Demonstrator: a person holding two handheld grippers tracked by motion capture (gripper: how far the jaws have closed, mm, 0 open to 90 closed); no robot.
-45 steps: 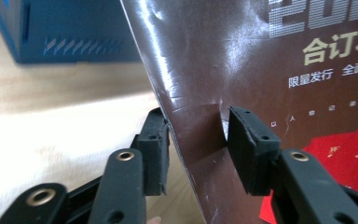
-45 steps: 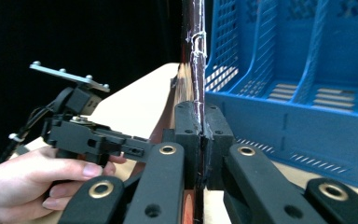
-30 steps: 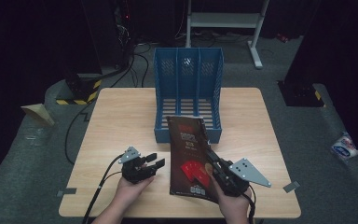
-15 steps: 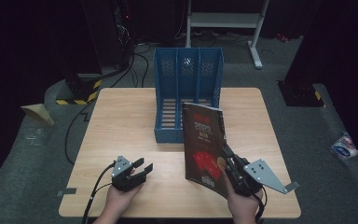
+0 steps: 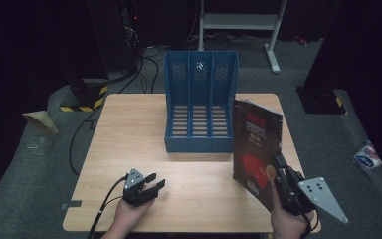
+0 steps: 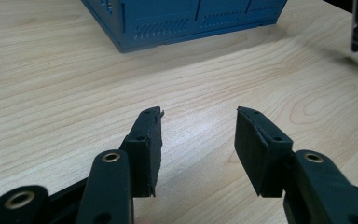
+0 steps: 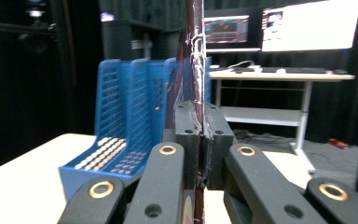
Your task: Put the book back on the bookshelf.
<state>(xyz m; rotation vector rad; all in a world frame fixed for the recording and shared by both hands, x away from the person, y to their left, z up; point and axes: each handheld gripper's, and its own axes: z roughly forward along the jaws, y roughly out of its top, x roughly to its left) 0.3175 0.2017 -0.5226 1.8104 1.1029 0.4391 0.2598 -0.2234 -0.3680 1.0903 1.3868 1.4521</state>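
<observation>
A dark book point(image 5: 254, 144) with a red cover picture stands upright above the table's right side, clamped by my right gripper point(image 5: 280, 172) at its lower right edge. In the right gripper view the book point(image 7: 193, 70) is seen edge-on between the shut jaws, my right gripper point(image 7: 199, 128) gripping it. The blue three-slot file rack point(image 5: 201, 107) stands at the table's middle back, just left of the book. My left gripper point(image 5: 155, 182) rests low at the front left of the table, open and holding nothing. Its fingers point(image 6: 150, 140) hover over bare wood, with the rack point(image 6: 182, 18) beyond.
The wooden table point(image 5: 129, 134) has bare wood left of the rack and along the front. Beyond the table are a white-legged desk point(image 7: 279, 79) with monitors, cables on the floor and a yellow-black striped block point(image 5: 87, 99).
My right gripper has lifted the book from lying tilted on the table to standing upright and carried it right. My left gripper let go of the book and drew back toward the front left.
</observation>
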